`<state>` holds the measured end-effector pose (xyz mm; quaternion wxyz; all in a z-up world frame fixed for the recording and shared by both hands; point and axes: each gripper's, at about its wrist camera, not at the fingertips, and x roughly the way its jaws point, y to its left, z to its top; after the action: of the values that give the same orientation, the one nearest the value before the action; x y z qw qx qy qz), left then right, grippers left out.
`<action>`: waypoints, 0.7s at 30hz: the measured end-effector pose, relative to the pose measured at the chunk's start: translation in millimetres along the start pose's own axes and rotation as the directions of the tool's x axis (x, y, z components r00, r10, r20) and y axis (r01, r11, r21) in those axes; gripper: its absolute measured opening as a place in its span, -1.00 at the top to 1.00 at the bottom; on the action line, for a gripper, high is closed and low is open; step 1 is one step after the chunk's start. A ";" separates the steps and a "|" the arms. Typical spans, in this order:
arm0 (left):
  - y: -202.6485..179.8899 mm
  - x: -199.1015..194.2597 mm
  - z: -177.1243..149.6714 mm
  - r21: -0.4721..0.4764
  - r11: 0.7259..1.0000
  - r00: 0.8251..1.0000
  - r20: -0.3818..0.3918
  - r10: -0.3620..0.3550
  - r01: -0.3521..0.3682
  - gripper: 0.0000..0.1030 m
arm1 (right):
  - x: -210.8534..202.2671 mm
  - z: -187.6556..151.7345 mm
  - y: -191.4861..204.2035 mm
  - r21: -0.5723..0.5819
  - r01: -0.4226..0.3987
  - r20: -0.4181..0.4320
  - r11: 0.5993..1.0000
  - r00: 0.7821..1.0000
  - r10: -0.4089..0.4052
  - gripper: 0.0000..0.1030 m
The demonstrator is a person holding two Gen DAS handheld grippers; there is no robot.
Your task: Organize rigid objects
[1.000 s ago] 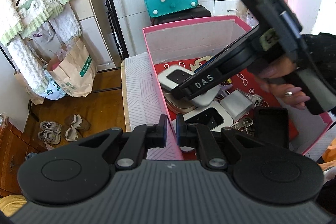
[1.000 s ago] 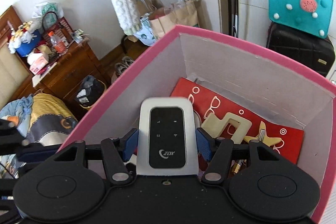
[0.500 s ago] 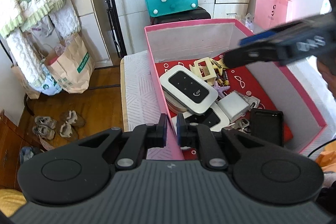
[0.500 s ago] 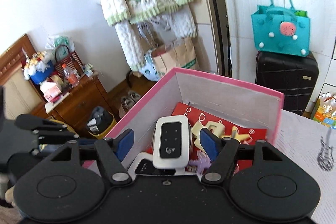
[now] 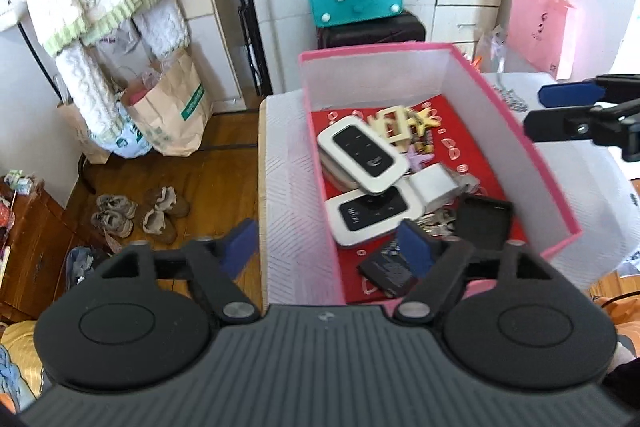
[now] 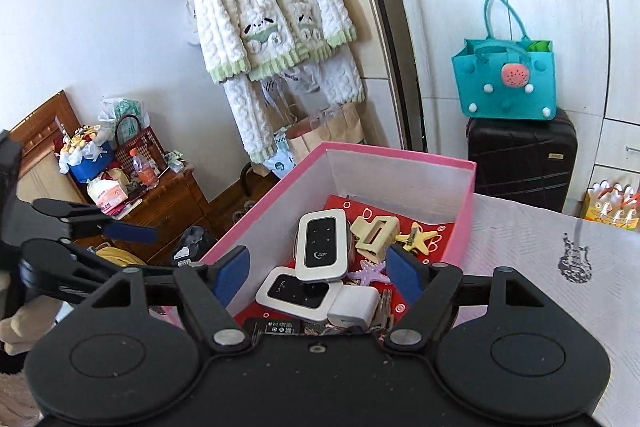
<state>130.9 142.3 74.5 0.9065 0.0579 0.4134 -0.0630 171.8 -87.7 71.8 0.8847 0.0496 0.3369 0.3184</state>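
A pink box (image 5: 516, 115) with a red floor holds rigid items: a white pocket router (image 5: 362, 153) lying on top of others, a second router (image 5: 370, 213), a white charger (image 5: 434, 185), a black case (image 5: 484, 221), keys, and beige hair clips (image 5: 404, 125). My left gripper (image 5: 326, 247) is open and empty, astride the box's near left wall. My right gripper (image 6: 316, 269) is open and empty, raised above the box (image 6: 256, 223) with the top router (image 6: 322, 243) below it. The right gripper's fingers (image 5: 568, 95) show at the right edge of the left wrist view.
The box sits on a white patterned table (image 5: 284, 195). A teal bag (image 6: 506, 83) stands on a black suitcase (image 6: 520, 159) behind. A pink bag (image 5: 540, 27) hangs at right. Paper bags (image 5: 176, 111), shoes (image 5: 136, 211) and hanging clothes (image 6: 260, 7) are at left; a wooden cabinet (image 6: 160, 199) too.
My right gripper let go of the white router onto the pile in the box, then rose and pulled back. My left gripper went from shut to open.
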 end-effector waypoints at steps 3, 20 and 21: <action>-11.3 -12.8 -2.0 -0.003 1.000 1.000 0.015 -0.015 0.015 -0.81 | -10.4 -4.5 -6.1 0.034 0.024 0.008 0.999 1.000 -0.024 -0.89; -78.7 -35.3 -23.6 -0.102 0.993 0.996 0.063 -0.059 0.065 -0.92 | -103.0 -52.3 -3.6 0.173 0.293 0.043 0.940 0.952 -0.304 -1.00; -82.8 -36.3 -24.4 -0.101 0.994 0.996 0.073 -0.044 0.052 -0.92 | -109.0 -54.8 -3.5 0.170 0.290 0.053 0.942 0.952 -0.302 -1.00</action>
<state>75.8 67.0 81.7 0.9206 -0.0011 0.3850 -0.0655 77.1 -162.5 90.2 0.9281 0.0819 0.3302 0.1514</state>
